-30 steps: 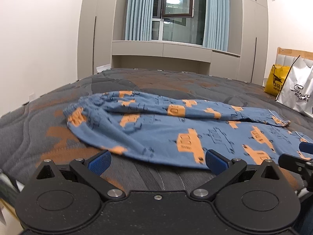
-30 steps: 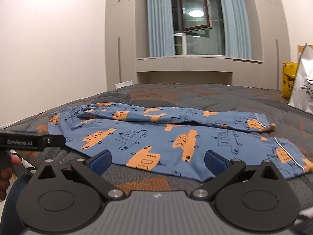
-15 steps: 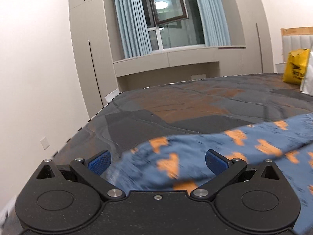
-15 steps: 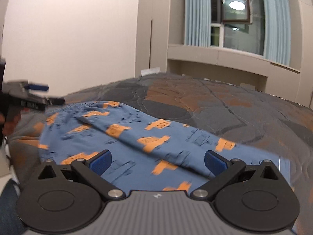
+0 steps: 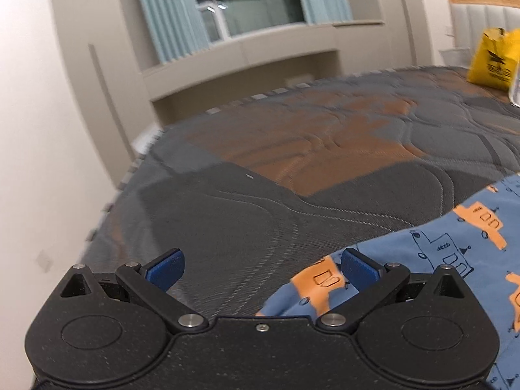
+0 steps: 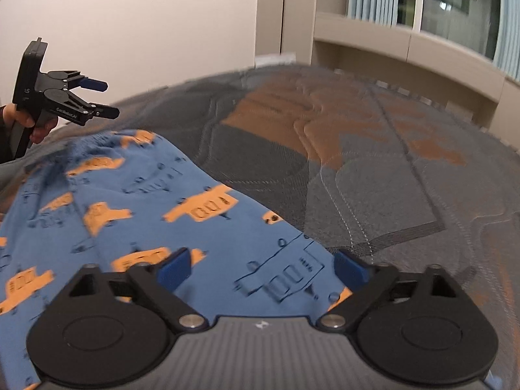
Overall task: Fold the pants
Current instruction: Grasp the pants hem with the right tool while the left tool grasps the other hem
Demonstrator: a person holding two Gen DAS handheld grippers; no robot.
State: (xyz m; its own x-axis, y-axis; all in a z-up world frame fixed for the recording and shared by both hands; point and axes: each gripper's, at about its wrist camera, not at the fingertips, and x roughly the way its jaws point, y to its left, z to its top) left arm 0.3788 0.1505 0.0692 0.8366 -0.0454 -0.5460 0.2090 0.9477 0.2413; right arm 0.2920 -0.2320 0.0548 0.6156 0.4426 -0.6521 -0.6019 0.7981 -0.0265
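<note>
Blue pants with orange car prints (image 6: 136, 201) lie spread on a grey and orange quilted bed (image 6: 373, 169). My right gripper (image 6: 261, 268) is open, low over the pants' far edge, with cloth between its blue pads. My left gripper (image 5: 261, 268) is open and empty over the pants' corner (image 5: 422, 260), with the right pad above the cloth and the left pad above bare quilt (image 5: 247, 214). The left gripper also shows in the right wrist view (image 6: 100, 99), held in a hand above the pants' left end, open.
A yellow bag (image 5: 494, 58) stands on the bed's far right by a headboard. A window ledge and cabinets (image 5: 247, 55) run behind the bed. A white wall (image 6: 146, 26) is on the left.
Both grippers have swung left and moved forward and down toward the pants' far edge. The pants now fill the near field of the right wrist view. Both stay open.
</note>
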